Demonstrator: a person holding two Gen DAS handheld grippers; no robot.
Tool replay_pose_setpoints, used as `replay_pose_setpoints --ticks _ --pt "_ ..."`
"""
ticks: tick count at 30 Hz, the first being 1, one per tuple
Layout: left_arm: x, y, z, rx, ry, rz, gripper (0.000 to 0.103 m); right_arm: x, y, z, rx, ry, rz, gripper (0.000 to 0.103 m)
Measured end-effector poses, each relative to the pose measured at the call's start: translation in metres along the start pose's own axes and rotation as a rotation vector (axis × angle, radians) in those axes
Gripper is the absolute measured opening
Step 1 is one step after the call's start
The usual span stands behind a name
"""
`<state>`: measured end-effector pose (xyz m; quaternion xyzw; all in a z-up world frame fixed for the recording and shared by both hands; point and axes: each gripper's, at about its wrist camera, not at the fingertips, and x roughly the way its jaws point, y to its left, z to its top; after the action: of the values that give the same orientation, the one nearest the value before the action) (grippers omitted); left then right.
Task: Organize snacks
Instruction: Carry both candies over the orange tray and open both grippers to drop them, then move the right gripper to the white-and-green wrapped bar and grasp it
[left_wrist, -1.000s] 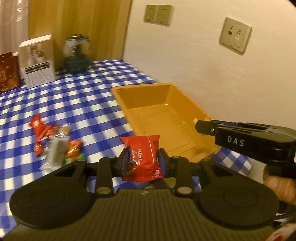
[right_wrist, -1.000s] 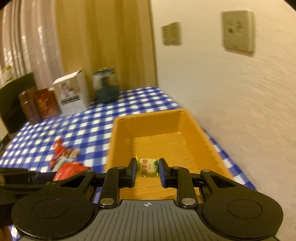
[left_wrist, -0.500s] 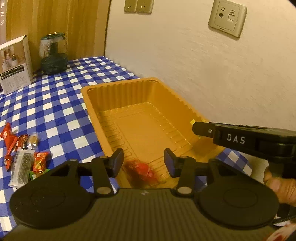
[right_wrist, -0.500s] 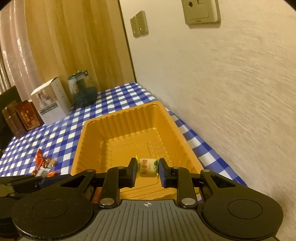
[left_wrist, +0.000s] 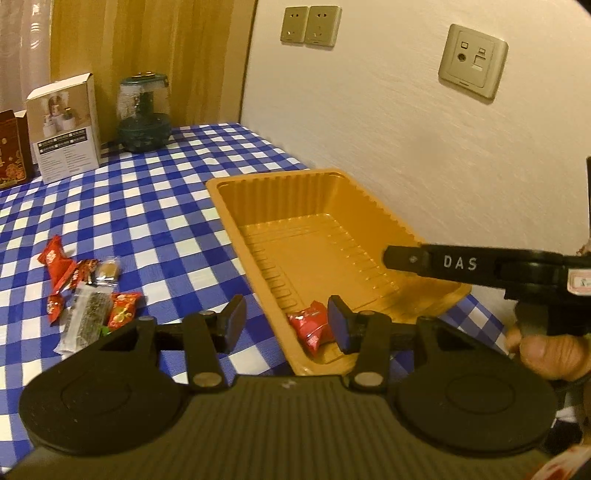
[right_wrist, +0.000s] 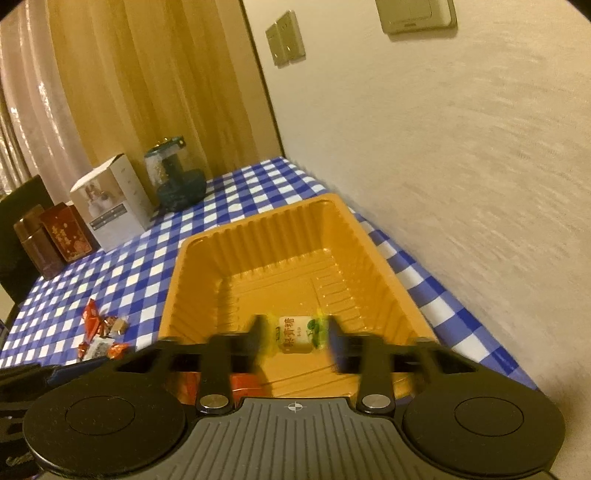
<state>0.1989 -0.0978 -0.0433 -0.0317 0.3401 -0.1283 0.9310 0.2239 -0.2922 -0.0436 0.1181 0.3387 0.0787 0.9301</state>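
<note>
An orange plastic tray (left_wrist: 314, 192) (right_wrist: 258, 229) sits on the blue checked tablecloth by the wall. My left gripper (left_wrist: 286, 323) is open above the tray's near left corner. A red snack packet (left_wrist: 310, 326) lies in the tray below it. My right gripper (right_wrist: 293, 334) is open over the tray's near end, its fingers blurred. A white and green candy (right_wrist: 295, 332) is between them, free of both pads. The right gripper's finger (left_wrist: 443, 262) shows in the left wrist view. A pile of snacks (left_wrist: 88, 291) (right_wrist: 101, 336) lies left of the tray.
A white box (left_wrist: 64, 125), a dark glass jar (left_wrist: 144, 110) and red boxes (right_wrist: 55, 236) stand at the table's far end. The wall with sockets (left_wrist: 472, 59) runs close along the tray's right side. The table edge is near the tray's front right.
My left gripper carried the red packet over the tray, opened and dropped it in. My right gripper moved over the tray and has just opened, letting go of the candy.
</note>
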Motion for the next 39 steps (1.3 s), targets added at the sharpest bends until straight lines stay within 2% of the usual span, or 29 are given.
replay_pose_setpoints --ticks 1,10,22,31,39 --pt "-0.001 0.001 0.000 0.000 0.002 0.006 0.046 0.000 0.000 0.000 0.011 -0.006 -0.005 0.077" --pt "-0.026 0.018 -0.012 -0.040 0.005 0.032 0.048 -0.014 0.014 -0.003 -0.008 -0.015 -0.012 0.077" --pt "-0.089 0.055 -0.043 -0.106 -0.001 0.109 0.053 -0.058 0.059 -0.019 -0.025 -0.036 0.032 0.077" --pt "-0.130 0.100 -0.073 -0.140 0.011 0.216 0.060 -0.083 0.108 -0.052 -0.063 -0.030 0.104 0.077" --pt "-0.139 0.136 -0.087 -0.185 0.022 0.274 0.068 -0.067 0.140 -0.083 -0.097 0.036 0.137 0.077"
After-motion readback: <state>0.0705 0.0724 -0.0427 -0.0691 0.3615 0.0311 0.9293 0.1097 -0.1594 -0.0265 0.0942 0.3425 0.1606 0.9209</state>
